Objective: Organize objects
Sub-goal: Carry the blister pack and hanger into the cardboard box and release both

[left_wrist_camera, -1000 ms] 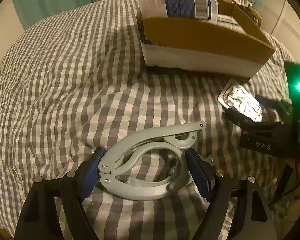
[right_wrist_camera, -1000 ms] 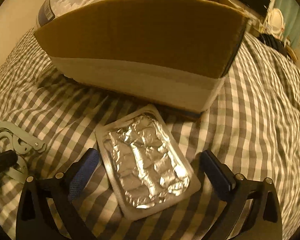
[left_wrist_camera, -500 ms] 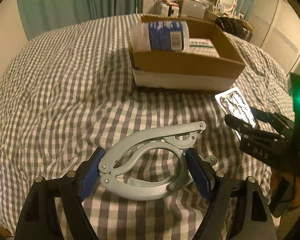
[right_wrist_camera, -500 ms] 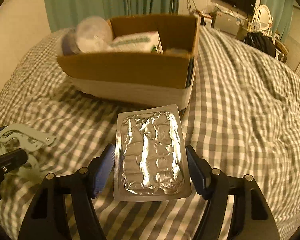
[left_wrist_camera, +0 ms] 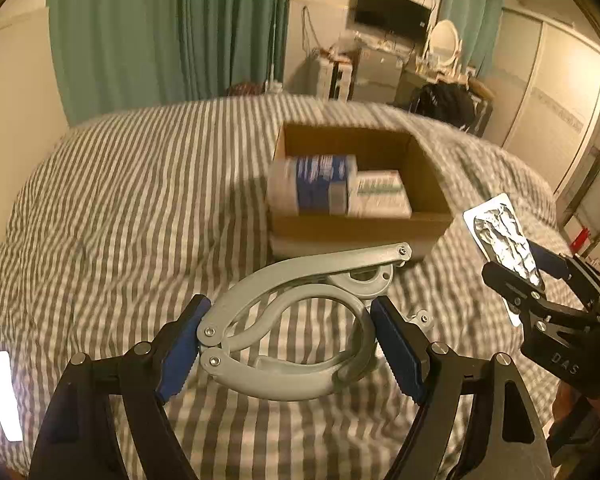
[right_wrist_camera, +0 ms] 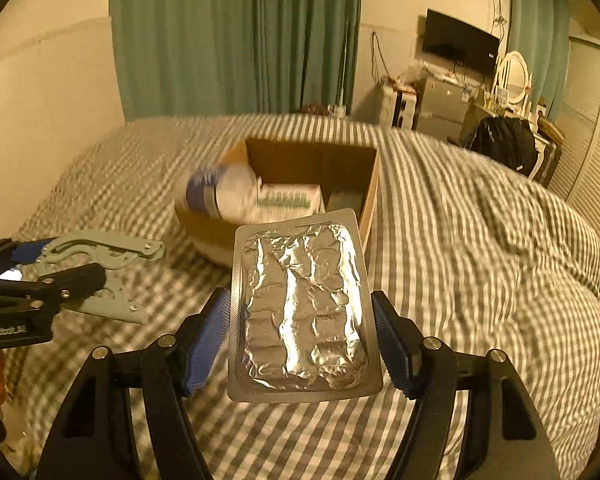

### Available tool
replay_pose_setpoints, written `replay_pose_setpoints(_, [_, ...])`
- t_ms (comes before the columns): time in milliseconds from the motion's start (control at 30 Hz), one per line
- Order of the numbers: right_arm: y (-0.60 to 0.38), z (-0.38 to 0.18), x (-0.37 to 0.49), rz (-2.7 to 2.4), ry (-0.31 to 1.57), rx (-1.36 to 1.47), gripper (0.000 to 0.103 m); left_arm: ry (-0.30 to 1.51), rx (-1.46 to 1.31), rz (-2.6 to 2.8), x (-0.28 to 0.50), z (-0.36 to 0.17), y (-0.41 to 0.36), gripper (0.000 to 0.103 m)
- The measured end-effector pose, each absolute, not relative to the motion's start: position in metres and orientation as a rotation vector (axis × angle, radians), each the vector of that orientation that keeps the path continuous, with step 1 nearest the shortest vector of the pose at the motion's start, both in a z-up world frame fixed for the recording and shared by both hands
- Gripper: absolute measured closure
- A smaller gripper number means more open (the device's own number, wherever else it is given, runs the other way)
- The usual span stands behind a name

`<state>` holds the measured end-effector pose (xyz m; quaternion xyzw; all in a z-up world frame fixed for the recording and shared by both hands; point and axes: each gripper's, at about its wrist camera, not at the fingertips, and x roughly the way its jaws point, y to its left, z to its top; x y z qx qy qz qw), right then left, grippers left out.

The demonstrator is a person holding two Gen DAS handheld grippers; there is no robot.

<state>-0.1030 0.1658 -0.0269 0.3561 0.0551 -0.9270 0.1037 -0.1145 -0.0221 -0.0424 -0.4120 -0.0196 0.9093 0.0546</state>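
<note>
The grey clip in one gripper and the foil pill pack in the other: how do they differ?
The clip is a matt grey plastic loop with open space inside; the pill pack is a flat, solid, shiny silver sheet with crinkled foil. The clip sits in the left gripper, the pill pack in the right gripper. Both are gripped by their side edges, held above the checked bed, outside the cardboard box.

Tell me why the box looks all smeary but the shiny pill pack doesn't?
Left wrist view: the cardboard box and the checked bedcover streak with motion blur, while the grey clip in the left claw stays sharp. Right wrist view: same smear, yet the foil pill pack in the right claw looks crisp, glinting.
</note>
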Motion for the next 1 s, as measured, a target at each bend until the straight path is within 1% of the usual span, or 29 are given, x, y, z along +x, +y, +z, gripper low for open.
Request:
replay_pose_setpoints(167, [0.166,0.004,-0.126,-2.762,0.193,0.997,0.033,-0.051,-1.155,2.795,-0.147,-0.011,-0.017,0.02])
replay_pose_setpoints(400, [0.167,0.028,-0.184,-2.778,0.222,0.967,0.033,0.004,-1.083,2.819,-0.22,0.005,0.0,0.02])
replay_pose_setpoints(567, [0.172,0.029,-0.231,-2.773,0.186,0.983,0.033,0.058,-1.116,2.804,-0.273,-0.008,0.012,0.02])
replay_pose_setpoints(733, [0.174,0.01,-0.277,-2.755,0.148,1.039,0.033,0.088,-1.17,2.785,-0.319,-0.037,0.022,0.02])
replay_pose_setpoints(1000, [0.178,-0.028,-0.307,-2.708,0.07,1.101,0.033,0.051,-1.23,2.761,-0.35,-0.065,0.027,0.02])
